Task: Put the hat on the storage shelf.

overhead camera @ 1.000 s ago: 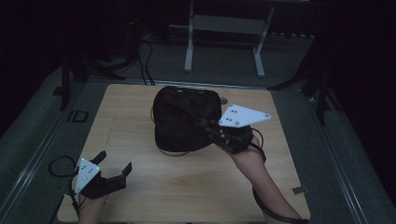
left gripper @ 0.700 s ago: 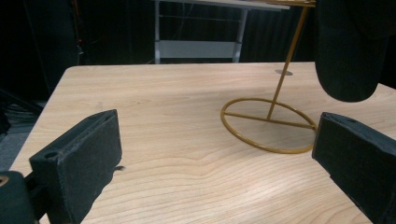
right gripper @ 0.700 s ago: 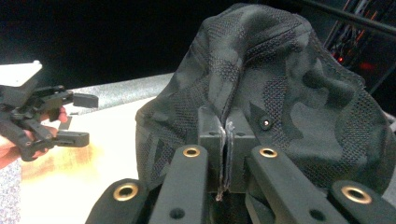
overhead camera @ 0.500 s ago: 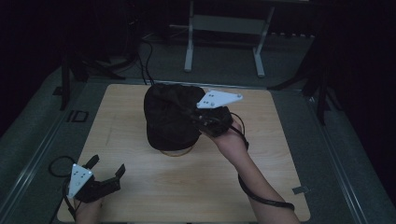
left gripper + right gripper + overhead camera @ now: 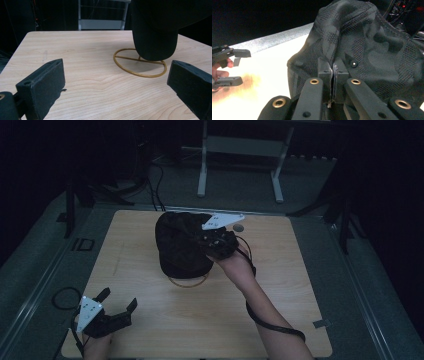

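Note:
A black mesh cap [image 5: 179, 245] stands over a gold wire stand whose ring base [image 5: 187, 281] lies on the wooden table [image 5: 280, 300]. My right gripper [image 5: 212, 242] is at the cap's right side, shut on a fold of its fabric. In the right gripper view the jaws [image 5: 332, 71] pinch a seam of the cap [image 5: 367, 42]. My left gripper [image 5: 118, 299] sits open near the table's front left corner, well apart from the cap. In the left gripper view, the cap [image 5: 155, 27] and the ring [image 5: 140, 63] lie beyond the open left gripper [image 5: 117, 75].
A metal frame stand [image 5: 240, 150] is on the floor behind the table. A small dark round spot [image 5: 239, 227] marks the tabletop beside the right gripper. A cable loops off the table's left front edge [image 5: 62, 297]. The left gripper [image 5: 234, 67] shows far off in the right gripper view.
My right gripper has moved left and toward the far side with the cap in it, shifting the cap leftward over the ring. The left gripper has stayed about where it was.

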Available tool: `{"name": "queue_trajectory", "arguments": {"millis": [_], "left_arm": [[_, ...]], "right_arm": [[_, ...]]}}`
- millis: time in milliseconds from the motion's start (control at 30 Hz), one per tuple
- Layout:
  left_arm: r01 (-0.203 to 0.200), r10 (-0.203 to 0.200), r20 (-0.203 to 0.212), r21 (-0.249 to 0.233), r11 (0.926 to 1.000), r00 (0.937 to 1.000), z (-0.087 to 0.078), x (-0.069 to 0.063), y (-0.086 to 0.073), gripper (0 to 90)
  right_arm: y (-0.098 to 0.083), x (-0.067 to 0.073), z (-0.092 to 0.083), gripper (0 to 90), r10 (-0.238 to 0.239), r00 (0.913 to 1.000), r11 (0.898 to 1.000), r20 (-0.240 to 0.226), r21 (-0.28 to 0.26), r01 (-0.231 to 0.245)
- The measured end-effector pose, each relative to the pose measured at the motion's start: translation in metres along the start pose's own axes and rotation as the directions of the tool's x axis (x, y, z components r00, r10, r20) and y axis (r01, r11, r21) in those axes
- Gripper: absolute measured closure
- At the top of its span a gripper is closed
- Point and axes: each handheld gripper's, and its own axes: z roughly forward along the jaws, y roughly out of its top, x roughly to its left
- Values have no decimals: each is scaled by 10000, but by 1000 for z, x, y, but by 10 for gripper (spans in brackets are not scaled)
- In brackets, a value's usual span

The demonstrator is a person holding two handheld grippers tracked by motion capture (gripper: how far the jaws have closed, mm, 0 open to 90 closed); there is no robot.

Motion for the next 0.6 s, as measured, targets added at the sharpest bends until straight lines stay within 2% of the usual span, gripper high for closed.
{"name": "queue_trajectory", "arguments": {"millis": [300, 433, 600], "left_arm": [[52, -52, 128, -3, 10000, 9999, 0, 0, -2, 22], [39, -40, 203, 40, 10000, 9998, 1, -1, -2, 22], [19, -21, 247, 99, 9999, 9997, 2, -2, -4, 21]], "right_arm": [[2, -6, 10, 871, 290, 9995, 9996, 113, 22, -290], [4, -5, 13, 859, 156, 9996, 9999, 243, 57, -157], [4, -7, 17, 776, 375, 9993, 9993, 41, -21, -375]]}}
